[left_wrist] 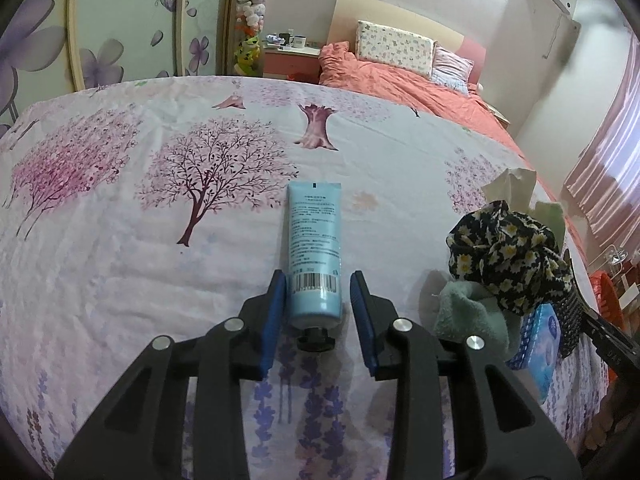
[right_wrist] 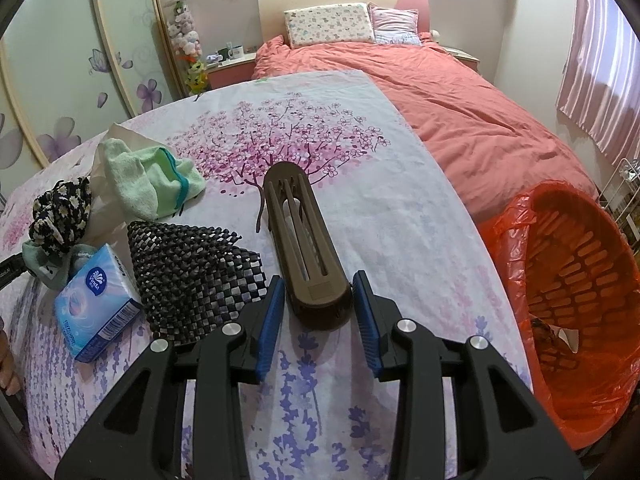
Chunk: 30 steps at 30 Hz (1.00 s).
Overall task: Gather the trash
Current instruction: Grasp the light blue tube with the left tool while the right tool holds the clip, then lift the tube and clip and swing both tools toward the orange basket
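A pale blue tube (left_wrist: 314,248) with a black cap lies flat on the flowered cloth (left_wrist: 160,260), cap end toward me. My left gripper (left_wrist: 319,280) straddles its lower end, open, with a small gap showing by the right pad. In the right wrist view a long brown slotted hair clip (right_wrist: 304,240) sticks out forward from my right gripper (right_wrist: 319,280), whose blue pads (right_wrist: 272,312) press on both sides of its near end. An orange basket lined with an orange bag (right_wrist: 560,192) stands at the right, below the cloth's edge, with a scrap inside.
On the cloth left of the clip lie a black beaded mat (right_wrist: 188,272), a blue tissue pack (right_wrist: 96,304), a green towel (right_wrist: 140,184) and a black floral scrunchie (right_wrist: 60,216). The same heap (left_wrist: 508,256) sits right of the tube. A pink bed (right_wrist: 460,112) lies beyond.
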Each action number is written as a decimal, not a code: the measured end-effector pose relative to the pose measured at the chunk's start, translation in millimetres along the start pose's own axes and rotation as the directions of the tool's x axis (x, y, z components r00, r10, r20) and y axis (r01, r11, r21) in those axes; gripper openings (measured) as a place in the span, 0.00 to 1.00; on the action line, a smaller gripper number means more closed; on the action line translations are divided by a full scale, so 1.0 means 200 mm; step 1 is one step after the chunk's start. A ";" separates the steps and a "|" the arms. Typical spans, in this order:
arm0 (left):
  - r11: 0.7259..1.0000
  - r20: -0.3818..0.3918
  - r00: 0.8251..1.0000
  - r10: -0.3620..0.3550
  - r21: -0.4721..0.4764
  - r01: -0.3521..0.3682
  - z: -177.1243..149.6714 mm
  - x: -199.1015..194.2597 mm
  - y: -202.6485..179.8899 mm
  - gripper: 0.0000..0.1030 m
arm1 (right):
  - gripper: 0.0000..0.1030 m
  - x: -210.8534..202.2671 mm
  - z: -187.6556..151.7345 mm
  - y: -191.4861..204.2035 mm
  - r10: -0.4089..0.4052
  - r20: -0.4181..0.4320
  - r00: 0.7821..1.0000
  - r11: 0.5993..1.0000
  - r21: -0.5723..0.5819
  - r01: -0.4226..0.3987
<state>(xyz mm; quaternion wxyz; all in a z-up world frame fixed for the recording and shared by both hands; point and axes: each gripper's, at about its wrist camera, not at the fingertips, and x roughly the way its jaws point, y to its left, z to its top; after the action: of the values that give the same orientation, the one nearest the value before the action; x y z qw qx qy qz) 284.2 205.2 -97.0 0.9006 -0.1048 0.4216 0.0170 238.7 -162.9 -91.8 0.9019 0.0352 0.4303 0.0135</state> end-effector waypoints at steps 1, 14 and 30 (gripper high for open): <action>1.000 0.000 1.000 0.001 0.001 -0.001 0.00 0.00 0.00 0.33 | 0.36 0.00 0.00 0.00 0.001 0.000 1.000 1.000 0.001 -0.001; 1.000 0.002 1.000 -0.016 -0.012 0.016 0.00 0.00 0.03 0.33 | 0.36 -0.01 0.00 -0.03 0.035 0.004 0.999 0.999 0.027 -0.035; 0.984 -0.010 0.990 0.139 0.110 -0.137 0.05 0.07 -0.11 0.39 | 0.39 0.04 0.06 0.02 0.005 -0.004 1.000 0.998 -0.065 -0.005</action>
<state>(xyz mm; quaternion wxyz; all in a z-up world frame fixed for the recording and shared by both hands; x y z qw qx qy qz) 302.5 185.2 -97.7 0.8978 -0.0260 0.4362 0.0553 252.8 -159.8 -89.8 0.9016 0.0067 0.4314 0.0300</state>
